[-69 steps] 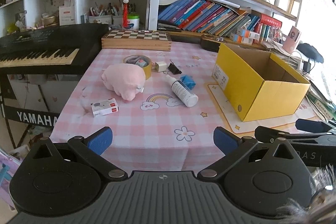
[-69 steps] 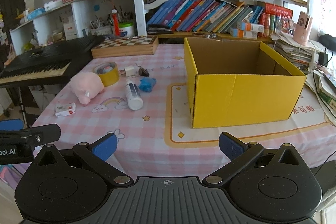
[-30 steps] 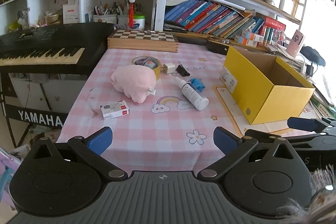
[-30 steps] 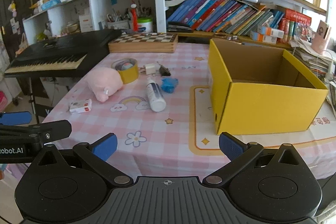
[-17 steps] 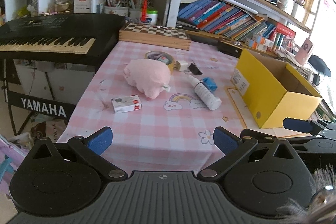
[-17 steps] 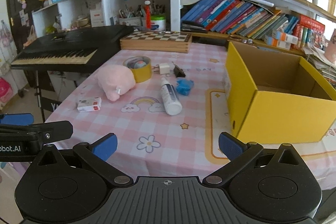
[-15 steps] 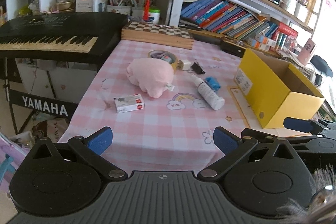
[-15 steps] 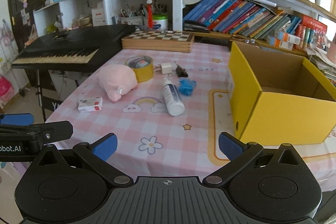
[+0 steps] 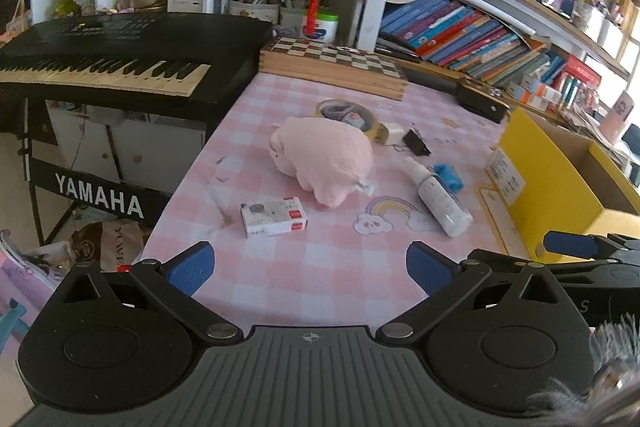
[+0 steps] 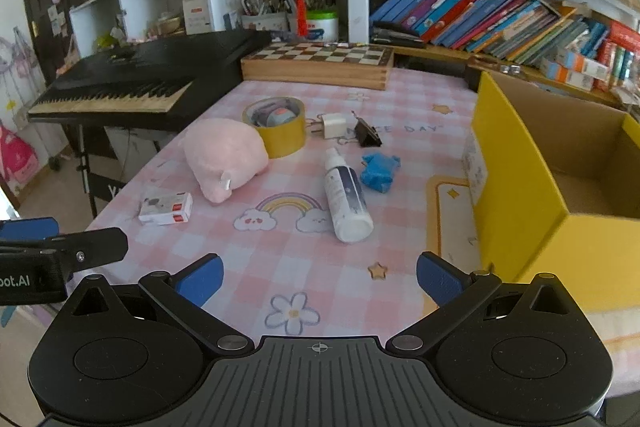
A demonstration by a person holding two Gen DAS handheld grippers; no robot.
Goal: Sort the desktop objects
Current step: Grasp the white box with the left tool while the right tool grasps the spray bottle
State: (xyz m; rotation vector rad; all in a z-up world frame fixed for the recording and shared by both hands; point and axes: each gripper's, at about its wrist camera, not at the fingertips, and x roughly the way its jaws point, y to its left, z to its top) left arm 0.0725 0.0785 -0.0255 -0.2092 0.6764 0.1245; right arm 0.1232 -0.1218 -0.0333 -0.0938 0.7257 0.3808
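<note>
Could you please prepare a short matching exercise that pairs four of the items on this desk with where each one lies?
Things:
1. white spray bottle
2. small white and red box
3. yellow tape roll
4. black binder clip

Places:
A. just behind the pink plush pig
B. lying beside the blue crumpled object
C. right of the white charger plug
D. nearest the table's left edge, in front of the pig

Pairs: 1-B, 2-D, 3-A, 4-C

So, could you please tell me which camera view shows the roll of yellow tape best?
The right wrist view: the roll of yellow tape shows whole, its side and open top clear. In the left wrist view, the pink plush pig hides most of it.
</note>
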